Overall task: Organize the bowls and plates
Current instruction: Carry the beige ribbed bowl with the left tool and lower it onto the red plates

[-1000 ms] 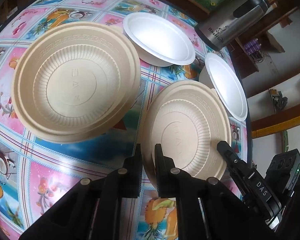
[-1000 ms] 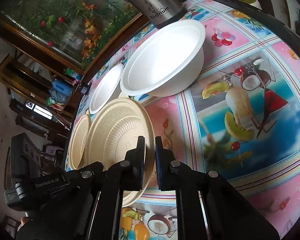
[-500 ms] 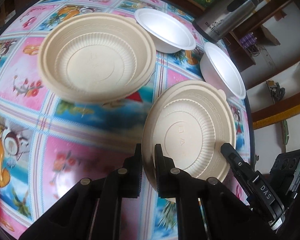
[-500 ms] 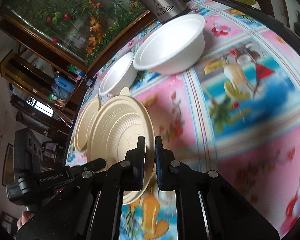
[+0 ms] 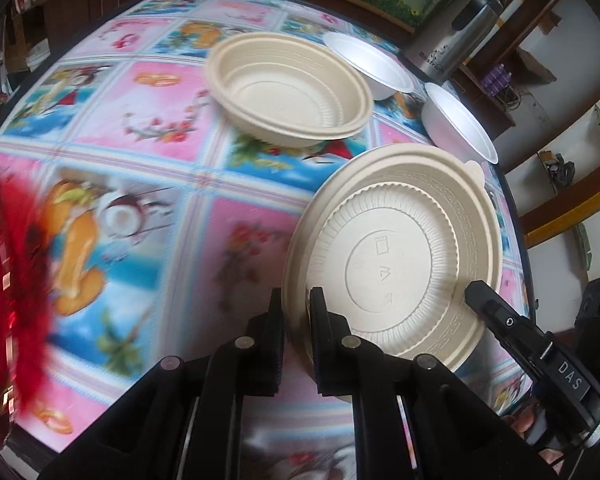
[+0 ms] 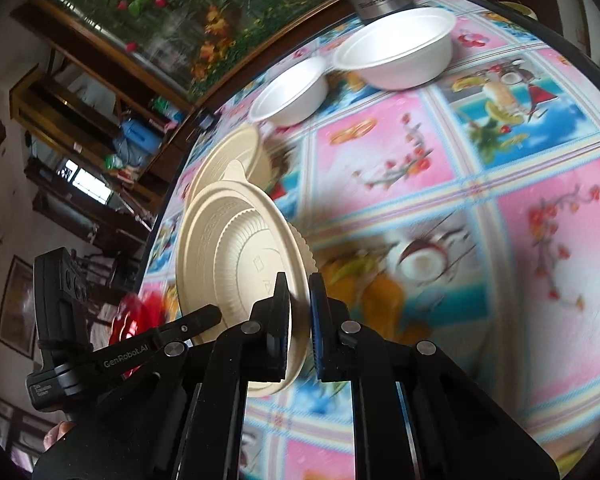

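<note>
Here I have both tools pinched on one round beige plate point(image 5: 400, 256), held up over the table point(image 5: 148, 128). My left gripper point(image 5: 297, 322) nips the near rim; my right gripper point(image 6: 299, 312) nips the other side. The plate is ridged like a pie crust, with a square-key pattern around its rim. A second beige plate point(image 5: 288, 88) sits flat on the shiny pink and blue cloth. Two smooth white bowls point(image 5: 368, 64) sit past it, near a steel pot point(image 5: 456, 32). The tools read "DAS" and "GenRobot.AI".
</note>
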`<state>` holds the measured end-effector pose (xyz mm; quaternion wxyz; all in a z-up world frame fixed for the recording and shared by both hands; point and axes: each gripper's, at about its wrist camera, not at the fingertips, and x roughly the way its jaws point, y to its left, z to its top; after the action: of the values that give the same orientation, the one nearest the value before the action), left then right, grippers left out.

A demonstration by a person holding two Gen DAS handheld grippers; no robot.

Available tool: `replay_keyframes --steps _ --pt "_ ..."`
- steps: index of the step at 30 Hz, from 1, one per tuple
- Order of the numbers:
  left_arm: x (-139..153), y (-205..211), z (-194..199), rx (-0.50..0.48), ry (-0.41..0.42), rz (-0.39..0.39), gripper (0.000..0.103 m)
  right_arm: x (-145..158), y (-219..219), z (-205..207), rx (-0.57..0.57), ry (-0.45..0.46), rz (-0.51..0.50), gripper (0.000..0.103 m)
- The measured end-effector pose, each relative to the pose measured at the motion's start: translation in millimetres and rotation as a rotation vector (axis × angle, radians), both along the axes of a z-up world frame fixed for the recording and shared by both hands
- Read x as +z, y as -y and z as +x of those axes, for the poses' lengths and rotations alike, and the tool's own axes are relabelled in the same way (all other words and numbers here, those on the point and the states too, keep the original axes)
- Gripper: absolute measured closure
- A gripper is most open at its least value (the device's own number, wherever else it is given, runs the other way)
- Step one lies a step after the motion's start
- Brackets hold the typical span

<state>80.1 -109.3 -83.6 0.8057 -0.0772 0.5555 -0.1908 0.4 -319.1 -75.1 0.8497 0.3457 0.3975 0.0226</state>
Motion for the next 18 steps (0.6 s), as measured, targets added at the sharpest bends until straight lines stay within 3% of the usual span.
replay_keyframes --steps 11,18 --pt "52 -95 -26 0.119 0.160 -0.005 0.093 44 -84 20 0.153 0.068 -0.051 0.094" --pt "61 -180 -32 0.278 0.183 0.040 0.093 52 -167 51 0.314 0.087 -0.049 0.094"
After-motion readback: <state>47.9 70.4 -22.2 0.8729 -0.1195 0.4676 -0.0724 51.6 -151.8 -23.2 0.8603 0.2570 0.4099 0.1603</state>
